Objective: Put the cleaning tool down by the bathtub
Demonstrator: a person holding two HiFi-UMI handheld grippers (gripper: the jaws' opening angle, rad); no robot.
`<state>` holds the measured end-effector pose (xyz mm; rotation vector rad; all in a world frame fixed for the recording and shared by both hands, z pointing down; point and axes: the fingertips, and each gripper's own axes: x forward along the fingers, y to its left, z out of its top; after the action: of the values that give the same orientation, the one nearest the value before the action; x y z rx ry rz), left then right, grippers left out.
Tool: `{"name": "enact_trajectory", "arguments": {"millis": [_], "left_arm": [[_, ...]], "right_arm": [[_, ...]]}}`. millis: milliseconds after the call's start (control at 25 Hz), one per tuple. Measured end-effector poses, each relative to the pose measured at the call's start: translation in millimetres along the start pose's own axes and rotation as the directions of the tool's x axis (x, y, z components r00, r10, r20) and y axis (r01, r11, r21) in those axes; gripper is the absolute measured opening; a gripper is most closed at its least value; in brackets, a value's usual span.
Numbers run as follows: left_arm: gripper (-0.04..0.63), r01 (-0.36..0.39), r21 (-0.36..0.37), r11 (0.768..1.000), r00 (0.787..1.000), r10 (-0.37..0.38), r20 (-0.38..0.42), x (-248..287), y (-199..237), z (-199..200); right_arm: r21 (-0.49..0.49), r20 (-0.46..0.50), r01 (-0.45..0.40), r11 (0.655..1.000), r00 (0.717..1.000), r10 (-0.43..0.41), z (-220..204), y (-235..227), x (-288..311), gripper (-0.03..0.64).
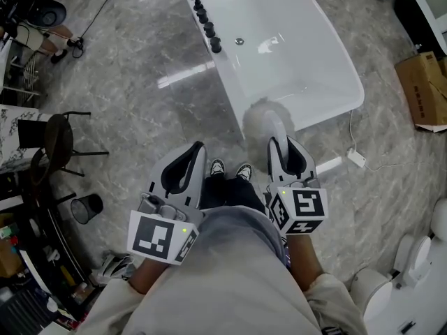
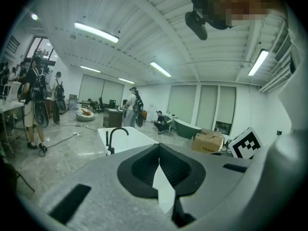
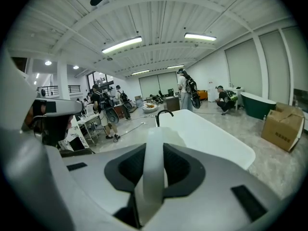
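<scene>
Head view: right gripper jaws are clamped on the white plastic handle of the fluffy grey-white cleaning tool. Its mop-like head sticks out at 12 o'clock, over the grey marble floor just beside the near end of the white oval bathtub. The tool looks light, with a soft head and a stiff, smooth handle that is likely slippery, so the mid-handle grip seems right. Both forearms are bent and held level at waist height. Left gripper jaws are together and empty, at 9 o'clock of the right one.
</scene>
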<state>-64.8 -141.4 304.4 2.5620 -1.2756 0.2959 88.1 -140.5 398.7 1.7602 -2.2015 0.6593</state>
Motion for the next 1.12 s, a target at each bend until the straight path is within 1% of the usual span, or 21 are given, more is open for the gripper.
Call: {"name": "enact_trajectory", "arguments": {"millis": [480, 680, 920, 1120], "left_arm": [[0.007, -0.016, -0.005, 1.0, 0.999, 0.016, -0.033, 5.6, -6.5, -11.9], [0.007, -0.018, -0.007, 1.0, 0.999, 0.018, -0.043, 5.4, -6.8, -15.0], [0.006, -0.021, -0.01, 1.0, 0.998, 0.02, -0.053, 5.9, -6.5, -19.0], [0.007, -0.029, -0.018, 0.999, 0.998, 0.027, -0.057, 7.1, -4.8, -20.0]], "right_arm": [[-0.022, -0.059, -0.026, 0.999, 0.998, 0.025, -29.4, -10.8, 21.5, 0.086], [-0.019, -0.083, -0.028, 0.999, 0.996, 0.026, -40.8, -13.1, 28.4, 0.086], [-0.005, -0.089, -0.039, 0.999, 0.995, 0.038, -52.6, -15.5, 38.1, 0.086], [-0.008, -0.12, -0.045, 0.999, 0.992, 0.043, -66.4, -21.1, 50.9, 0.086]]}}
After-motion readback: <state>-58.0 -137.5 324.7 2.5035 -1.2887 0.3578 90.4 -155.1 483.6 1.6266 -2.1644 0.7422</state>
